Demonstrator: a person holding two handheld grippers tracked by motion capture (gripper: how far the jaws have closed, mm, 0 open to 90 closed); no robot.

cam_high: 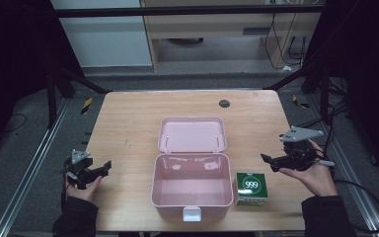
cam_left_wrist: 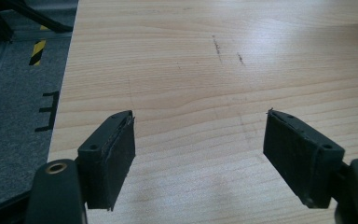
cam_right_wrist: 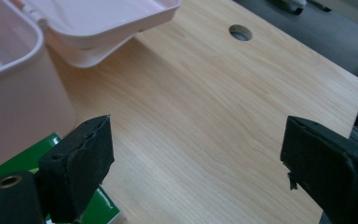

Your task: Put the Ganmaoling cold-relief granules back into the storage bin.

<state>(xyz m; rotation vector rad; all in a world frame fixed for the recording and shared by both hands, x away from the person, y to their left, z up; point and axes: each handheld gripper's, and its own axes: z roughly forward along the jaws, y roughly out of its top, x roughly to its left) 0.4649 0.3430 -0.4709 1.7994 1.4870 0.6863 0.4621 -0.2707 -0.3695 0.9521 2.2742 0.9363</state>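
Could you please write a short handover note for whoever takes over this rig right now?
Left gripper: open, holding nothing, near the table's left edge.
Right gripper: open, holding nothing, beside and a little beyond the green box.
Pink case: lid open and laid back, nothing inside it.
Green box: on the table, just right of the case.
Done: the case is open.
Left, probably: putting the box in the case and shutting the lid.

A: Non-task stuff? Wooden bench (cam_high: 128,123), light grain, two dark scuffs (cam_left_wrist: 216,44) on it.
B: Round hole (cam_high: 224,103) at 12 o'clock, near the far edge.
A: Off-bench: grey floor (cam_high: 24,143), yellow-black hazard tape (cam_high: 86,105) at 10 o'clock, cables (cam_high: 296,47) at 1 o'clock.
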